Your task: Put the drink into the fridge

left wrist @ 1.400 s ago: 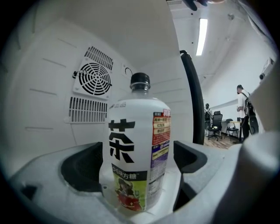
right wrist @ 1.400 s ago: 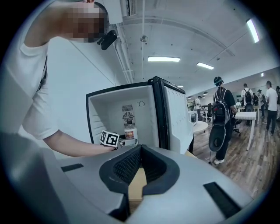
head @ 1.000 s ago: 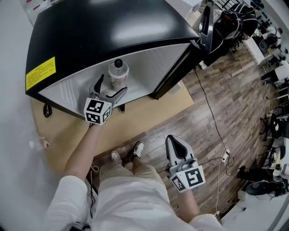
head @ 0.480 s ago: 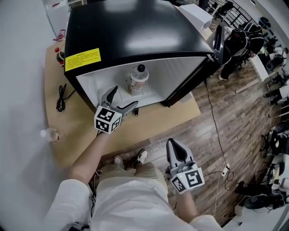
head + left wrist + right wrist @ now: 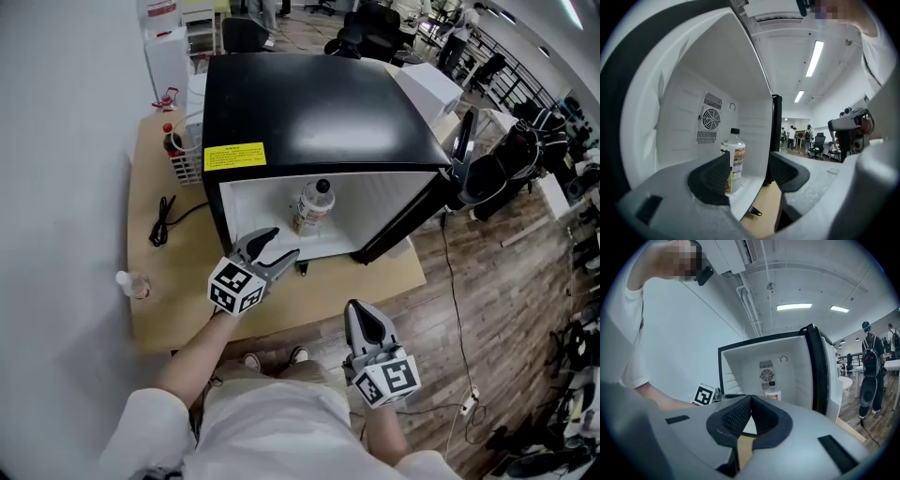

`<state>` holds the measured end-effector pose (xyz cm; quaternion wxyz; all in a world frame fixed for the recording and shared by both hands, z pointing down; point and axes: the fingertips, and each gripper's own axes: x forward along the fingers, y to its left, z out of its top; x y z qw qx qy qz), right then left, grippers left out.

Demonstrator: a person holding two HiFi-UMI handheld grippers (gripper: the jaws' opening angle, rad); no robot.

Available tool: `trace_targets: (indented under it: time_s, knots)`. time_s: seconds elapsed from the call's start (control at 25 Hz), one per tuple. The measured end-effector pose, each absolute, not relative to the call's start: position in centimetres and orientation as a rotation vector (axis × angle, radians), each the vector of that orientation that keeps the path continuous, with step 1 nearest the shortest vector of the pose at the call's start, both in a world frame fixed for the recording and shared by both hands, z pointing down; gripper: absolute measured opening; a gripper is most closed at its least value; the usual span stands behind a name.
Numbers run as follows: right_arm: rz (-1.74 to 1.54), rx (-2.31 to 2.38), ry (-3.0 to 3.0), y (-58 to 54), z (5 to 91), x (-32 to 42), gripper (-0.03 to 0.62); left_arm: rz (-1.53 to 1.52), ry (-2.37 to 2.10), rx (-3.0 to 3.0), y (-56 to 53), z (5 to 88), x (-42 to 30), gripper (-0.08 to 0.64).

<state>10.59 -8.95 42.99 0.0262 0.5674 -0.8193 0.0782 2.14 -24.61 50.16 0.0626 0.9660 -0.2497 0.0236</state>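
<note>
The bottle (image 5: pixel 313 208) stood upright on the fridge (image 5: pixel 309 112) floor near its front edge, probably light, slick plastic (best held mid-label). The left gripper (image 5: pixel 279 244) was closing, empty; the right gripper (image 5: pixel 367 321) was pressed together.

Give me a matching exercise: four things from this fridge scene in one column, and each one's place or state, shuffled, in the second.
Things:
1. yellow label
2. right gripper
3. drink bottle
4. small clear bottle

Place or state:
a. standing inside the open fridge
b. on the wooden board, outside the fridge
c. jaws together, nothing in them
d. stuck on the fridge's black top

Pairs: 1-d, 2-c, 3-a, 4-b
</note>
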Motion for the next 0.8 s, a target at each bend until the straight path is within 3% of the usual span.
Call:
trace_targets:
  time_s: [0.44,0.8]
  knots:
    - [0.253,1.719,-2.6,-11.7,41.6,14.9,0.002,-0.09,-0.889,2.941,-22.7,43.1,0.2,0.05]
    - [0.232,1.613,-2.702,-15.8,40.8,15.1,0.002,0.058,-1.011,3.094,-19.7,39.8,-2.7,0.017]
